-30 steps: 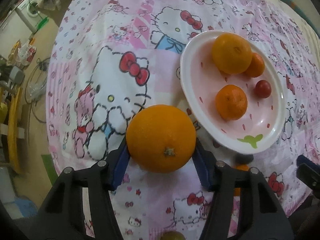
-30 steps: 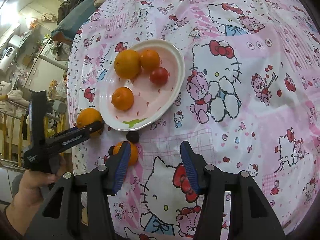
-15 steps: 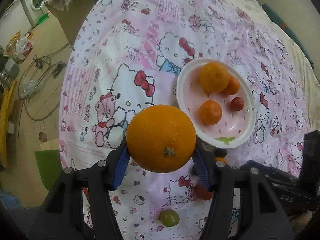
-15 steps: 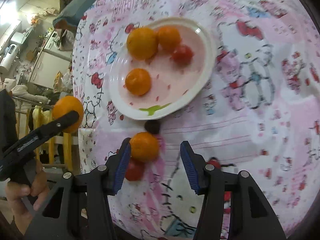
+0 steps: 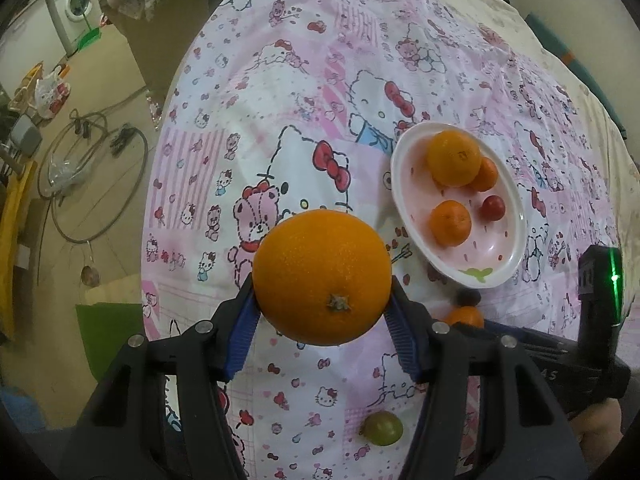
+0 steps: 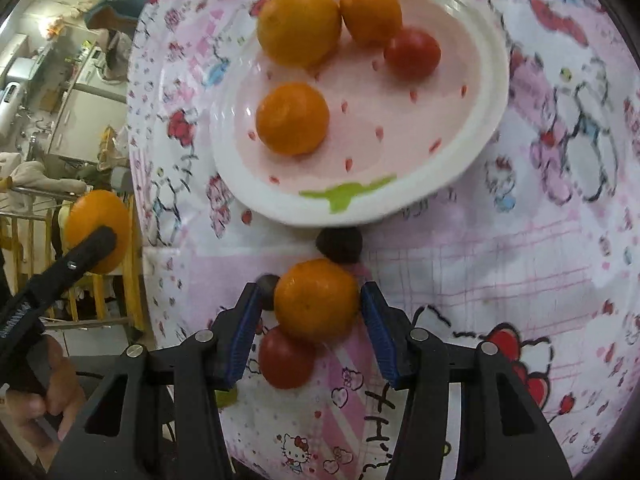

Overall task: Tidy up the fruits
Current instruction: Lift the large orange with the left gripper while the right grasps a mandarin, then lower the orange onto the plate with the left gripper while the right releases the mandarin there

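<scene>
Left wrist view only: green grape (image 5: 382,427) lying alone on the pink cartoon tablecloth (image 5: 256,92) near my side of the table, plus washing machine (image 5: 74,4) and hoses on the floor off to the left. Right wrist view only: loose red tomato (image 6: 285,357) touching the underside of the small orange (image 6: 316,299), one dark round fruit (image 6: 340,245) between that orange and the plate rim, a second dark one (image 6: 267,285) half hidden behind my left blue pad. Both views show the white plate (image 5: 404,216) with four pieces on it: big orange (image 5: 454,158) and a smaller one (image 5: 486,176) touching at the far side, a red tomato (image 5: 492,208) beside them, a mandarin (image 5: 450,223) apart and nearer me. My left hand-held gripper (image 5: 322,312) is about half spread and pinching the large orange (image 5: 322,276), both blue pads pressed on its sides, stem end facing the camera, held up clear of the cloth and left of the plate; the right view shows the same orange (image 6: 96,230) off the table edge with my hand (image 6: 44,396) on the grip. My right hand-held gripper (image 6: 308,312) is about half spread around the small orange, which sits on the cloth just below the plate; right pad looks touching, left pad close, so I can't tell if it's actually clamped.
</scene>
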A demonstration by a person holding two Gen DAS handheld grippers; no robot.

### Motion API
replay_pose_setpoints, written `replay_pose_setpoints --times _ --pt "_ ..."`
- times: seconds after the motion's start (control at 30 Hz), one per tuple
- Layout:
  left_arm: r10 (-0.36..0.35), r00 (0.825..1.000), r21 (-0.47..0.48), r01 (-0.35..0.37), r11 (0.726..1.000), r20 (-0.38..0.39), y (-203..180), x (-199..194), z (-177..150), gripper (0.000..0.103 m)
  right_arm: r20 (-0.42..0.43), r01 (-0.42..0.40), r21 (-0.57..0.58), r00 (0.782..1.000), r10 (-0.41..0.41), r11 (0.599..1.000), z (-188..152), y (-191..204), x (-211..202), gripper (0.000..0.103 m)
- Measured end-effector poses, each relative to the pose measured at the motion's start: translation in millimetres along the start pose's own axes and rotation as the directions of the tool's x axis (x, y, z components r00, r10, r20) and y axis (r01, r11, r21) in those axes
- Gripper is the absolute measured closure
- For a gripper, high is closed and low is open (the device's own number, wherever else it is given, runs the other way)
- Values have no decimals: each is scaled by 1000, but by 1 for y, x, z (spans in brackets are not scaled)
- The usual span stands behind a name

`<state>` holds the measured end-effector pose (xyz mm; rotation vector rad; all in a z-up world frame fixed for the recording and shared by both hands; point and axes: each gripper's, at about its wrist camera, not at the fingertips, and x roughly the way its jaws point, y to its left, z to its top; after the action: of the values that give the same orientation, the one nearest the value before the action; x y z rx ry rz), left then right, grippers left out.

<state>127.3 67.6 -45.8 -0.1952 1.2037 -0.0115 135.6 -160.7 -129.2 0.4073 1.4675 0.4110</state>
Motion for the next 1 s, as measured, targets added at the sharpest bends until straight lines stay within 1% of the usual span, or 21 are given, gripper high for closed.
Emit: replay_pose_setpoints --times 0.03,0.1,0.13,0.4,0.73,0.87,1.0 --pt "0 1000 -1 0 1000 0 0 0 0 47 3 10 -11 1000 -10 1000 -1 1 1 49" --pt "-2 1000 -1 2 1000 2 0 -1 0 47 7 25 -29 1000 -25 999 -3 3 0 52" --pt "-3 1000 1 3 1000 4 0 -1 0 47 10 27 -31 1000 -27 999 -3 2 -1 58" --pt "3 1000 9 -3 1000 -2 -11 1 0 47 27 11 -37 1000 -10 999 -6 -4 -13 58" --pt "9 1000 35 -9 999 -14 -37 8 2 47 89 -33 -22 995 35 999 -10 -18 -48 58" --pt "-1 1000 45 2 999 -12 -49 9 4 47 123 -69 -11 990 70 998 -9 -27 -64 58" --pt "-14 1000 50 14 999 -6 -61 11 9 48 177 -118 1 977 116 993 -3 -37 -86 58"
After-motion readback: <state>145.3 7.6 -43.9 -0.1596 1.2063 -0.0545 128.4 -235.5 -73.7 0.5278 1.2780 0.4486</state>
